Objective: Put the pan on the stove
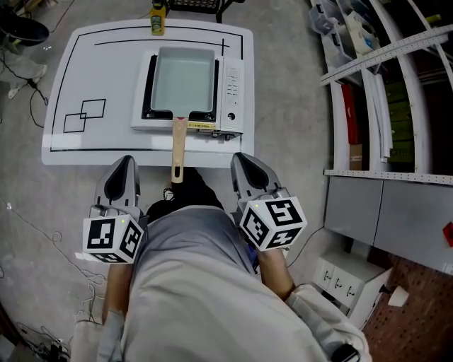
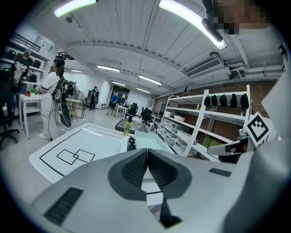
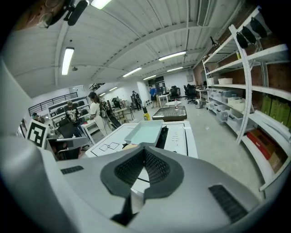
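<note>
While the pan (image 1: 182, 81) sits on the stove (image 1: 231, 95) on the white table (image 1: 71, 78), we hold our left gripper (image 1: 126, 165) and right gripper (image 1: 243, 162) well back from it, both jaws closed tight on nothing.

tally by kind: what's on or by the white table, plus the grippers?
rectangular pale-green pan with wooden handle: 1
white portable stove: 1
yellow-green bottle: 1
grey two-jaw grippers, both shut and empty: 2 (left gripper, right gripper)
total: 5
</note>
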Action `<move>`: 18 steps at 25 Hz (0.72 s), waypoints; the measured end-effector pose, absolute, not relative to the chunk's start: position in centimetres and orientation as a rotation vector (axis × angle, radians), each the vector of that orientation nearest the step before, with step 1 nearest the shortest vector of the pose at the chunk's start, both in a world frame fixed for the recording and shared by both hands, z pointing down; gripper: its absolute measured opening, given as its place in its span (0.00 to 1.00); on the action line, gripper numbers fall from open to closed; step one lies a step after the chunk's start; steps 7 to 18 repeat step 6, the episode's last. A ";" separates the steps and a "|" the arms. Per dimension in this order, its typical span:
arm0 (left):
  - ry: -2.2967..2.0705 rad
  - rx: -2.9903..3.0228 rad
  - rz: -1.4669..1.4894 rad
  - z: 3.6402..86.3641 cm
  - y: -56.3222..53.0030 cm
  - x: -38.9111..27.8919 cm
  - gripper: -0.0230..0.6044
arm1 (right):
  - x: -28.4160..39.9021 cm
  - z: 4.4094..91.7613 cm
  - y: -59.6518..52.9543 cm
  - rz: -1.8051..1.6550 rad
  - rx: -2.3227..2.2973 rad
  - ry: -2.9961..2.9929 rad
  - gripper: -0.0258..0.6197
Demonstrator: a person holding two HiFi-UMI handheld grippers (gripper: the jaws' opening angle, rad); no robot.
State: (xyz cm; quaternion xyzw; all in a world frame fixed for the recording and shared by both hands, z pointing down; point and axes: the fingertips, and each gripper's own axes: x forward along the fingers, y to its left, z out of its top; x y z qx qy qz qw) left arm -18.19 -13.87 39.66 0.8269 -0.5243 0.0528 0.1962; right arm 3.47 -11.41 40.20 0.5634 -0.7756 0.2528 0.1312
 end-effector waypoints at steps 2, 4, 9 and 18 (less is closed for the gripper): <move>-1.461 2.316 0.141 39.6 -13.7 -18.2 0.03 | 3.4 40.4 -11.3 0.731 1.636 -2.227 0.05; -1.463 2.317 0.142 39.6 -13.6 -18.2 0.03 | 3.3 40.4 -11.2 0.731 1.637 -2.223 0.05; -1.464 2.318 0.144 39.6 -13.5 -18.2 0.03 | 3.1 40.4 -11.1 0.730 1.638 -2.226 0.05; -1.464 2.318 0.144 39.6 -13.5 -18.2 0.03 | 3.1 40.4 -11.1 0.730 1.638 -2.226 0.05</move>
